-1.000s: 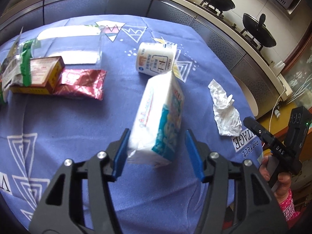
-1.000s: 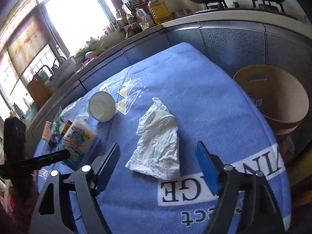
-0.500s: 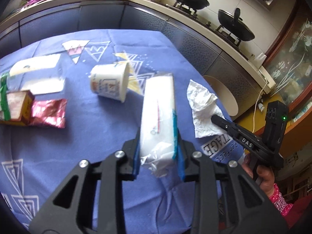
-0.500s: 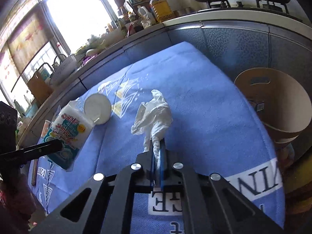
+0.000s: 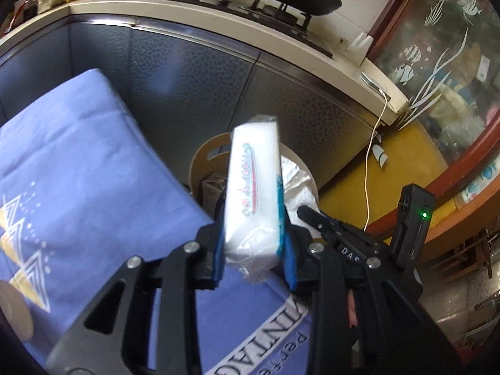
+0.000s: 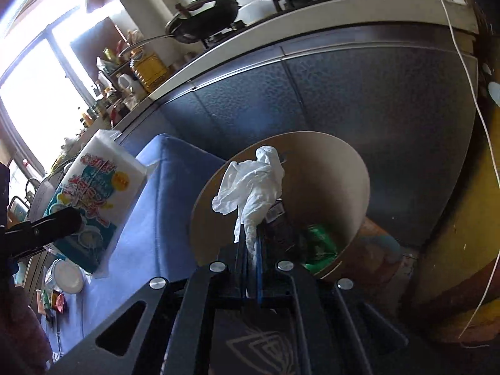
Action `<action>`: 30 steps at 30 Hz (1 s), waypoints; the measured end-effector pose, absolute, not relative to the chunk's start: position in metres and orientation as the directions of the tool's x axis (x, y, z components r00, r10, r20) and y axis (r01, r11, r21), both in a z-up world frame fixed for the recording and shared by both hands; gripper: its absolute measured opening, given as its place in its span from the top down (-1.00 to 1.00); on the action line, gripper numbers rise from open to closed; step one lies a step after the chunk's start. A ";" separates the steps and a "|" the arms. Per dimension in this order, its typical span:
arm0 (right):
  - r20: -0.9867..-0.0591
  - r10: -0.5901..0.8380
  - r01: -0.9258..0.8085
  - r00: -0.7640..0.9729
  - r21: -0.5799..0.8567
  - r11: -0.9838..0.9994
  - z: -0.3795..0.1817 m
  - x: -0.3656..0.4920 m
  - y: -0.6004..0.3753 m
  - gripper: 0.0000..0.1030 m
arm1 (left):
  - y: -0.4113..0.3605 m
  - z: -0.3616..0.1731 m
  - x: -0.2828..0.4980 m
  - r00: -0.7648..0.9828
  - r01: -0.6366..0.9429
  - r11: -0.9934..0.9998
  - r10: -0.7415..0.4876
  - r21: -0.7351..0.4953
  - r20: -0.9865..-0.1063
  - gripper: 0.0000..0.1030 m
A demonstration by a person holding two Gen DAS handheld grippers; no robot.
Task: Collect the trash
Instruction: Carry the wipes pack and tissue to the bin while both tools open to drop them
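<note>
Left claw [image 5: 254, 250] clamps tissue pack [image 5: 253, 193]; right claw [image 6: 250, 247] pinches crumpled tissue [image 6: 253, 184], both above the bin [image 6: 331, 175] beside the table [image 5: 78, 162].

I see a white plastic-wrapped tissue pack [image 5: 253, 187] with teal edging and red lettering, a crumpled white paper tissue [image 6: 253, 184], a round tan cardboard bin [image 6: 328, 168], and a periwinkle-blue tablecloth [image 5: 78, 162] printed with white and gold triangles.
</note>
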State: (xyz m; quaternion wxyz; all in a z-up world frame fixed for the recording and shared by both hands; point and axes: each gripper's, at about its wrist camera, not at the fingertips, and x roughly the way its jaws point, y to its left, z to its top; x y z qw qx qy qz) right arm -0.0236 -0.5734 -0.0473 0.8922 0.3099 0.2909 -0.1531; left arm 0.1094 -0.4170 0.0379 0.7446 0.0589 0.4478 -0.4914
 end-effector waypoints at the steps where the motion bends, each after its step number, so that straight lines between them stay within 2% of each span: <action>1: -0.618 -0.095 0.462 0.780 0.466 0.755 -0.051 -0.023 -0.579 0.91 | -0.432 0.033 0.111 0.104 0.790 0.503 -0.672 -0.349 -0.733 0.44; 4: -0.619 -0.101 0.468 0.779 0.465 0.752 -0.059 -0.020 -0.588 0.88 | -0.465 0.014 0.112 0.100 0.800 0.510 -0.634 -0.317 -0.767 0.40; 6: -0.600 -0.099 0.459 0.793 0.484 0.745 -0.065 -0.020 -0.591 0.78 | -0.482 -0.002 0.114 0.099 0.796 0.531 -0.588 -0.291 -0.803 0.06; 7: -0.598 -0.106 0.467 0.794 0.489 0.737 -0.068 -0.023 -0.594 0.50 | -0.490 -0.011 0.116 0.105 0.788 0.552 -0.558 -0.274 -0.823 -0.29; 8: -0.596 -0.115 0.474 0.795 0.491 0.731 -0.070 -0.023 -0.594 -0.01 | -0.491 -0.016 0.118 0.115 0.781 0.566 -0.546 -0.264 -0.830 -0.42; 9: -0.586 -0.129 0.477 0.800 0.491 0.728 -0.070 -0.027 -0.593 -0.20 | -0.494 -0.021 0.119 0.126 0.775 0.578 -0.539 -0.256 -0.833 -0.42; 10: -0.576 -0.148 0.481 0.804 0.484 0.730 -0.069 -0.029 -0.592 -0.28 | -0.494 -0.023 0.121 0.126 0.769 0.583 -0.538 -0.260 -0.834 -0.42; 18: -0.501 -0.207 0.471 0.840 0.486 0.737 -0.048 -0.048 -0.583 -0.28 | -0.448 0.004 0.111 0.199 0.754 0.602 -0.590 -0.262 -0.783 -0.42; 23: -0.485 -0.142 0.416 0.863 0.522 0.744 -0.029 -0.047 -0.568 -0.28 | -0.397 0.020 0.089 0.287 0.768 0.614 -0.585 -0.183 -0.758 -0.42; 30: -0.463 0.006 0.273 0.886 0.532 0.802 -0.002 -0.025 -0.514 -0.28 | -0.267 0.028 0.071 0.407 0.714 0.688 -0.555 -0.126 -0.725 -0.42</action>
